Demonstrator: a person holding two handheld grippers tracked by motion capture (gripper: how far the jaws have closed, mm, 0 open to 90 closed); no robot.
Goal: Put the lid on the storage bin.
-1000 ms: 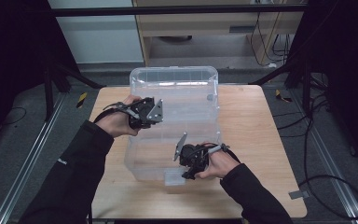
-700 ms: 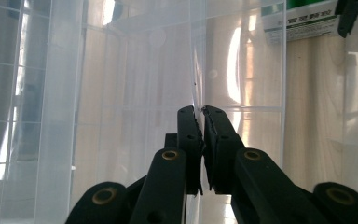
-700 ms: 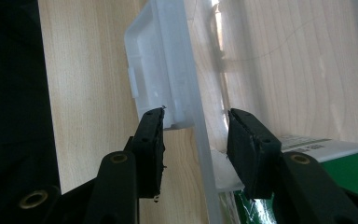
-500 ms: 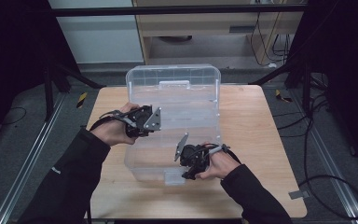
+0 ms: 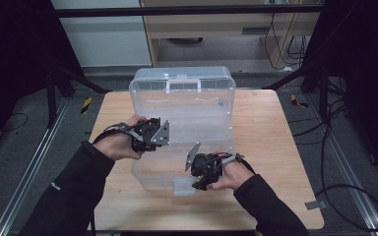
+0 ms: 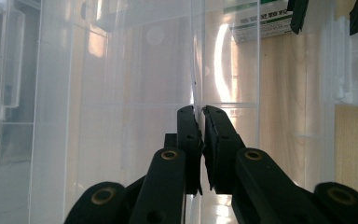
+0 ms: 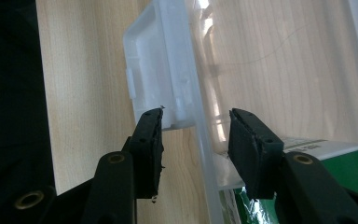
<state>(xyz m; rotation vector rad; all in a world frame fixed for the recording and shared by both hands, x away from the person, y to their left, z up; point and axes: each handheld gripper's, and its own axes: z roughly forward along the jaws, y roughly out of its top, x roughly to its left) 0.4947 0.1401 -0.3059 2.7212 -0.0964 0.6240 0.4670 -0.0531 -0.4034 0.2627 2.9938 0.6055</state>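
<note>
Our left claw (image 6: 200, 140) pinches the clear box's (image 5: 187, 113) side wall. Our right claw (image 7: 196, 149) is spread, straddling the box's front rim beside its latch (image 7: 156, 70).

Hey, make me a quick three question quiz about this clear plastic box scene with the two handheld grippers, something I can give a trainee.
1. True or false: the left gripper has its jaws closed on a thin clear wall of the plastic box.
2. Multiple choice: in the right gripper view, the near rim of the box, by its white latch, runs
A. between the jaws of the right gripper, with gaps on both sides
B. wholly outside both jaws
C. pinched tight by both pads
3. Fill in: the box stands on a ____ table.

Key
1. True
2. A
3. wooden
</note>
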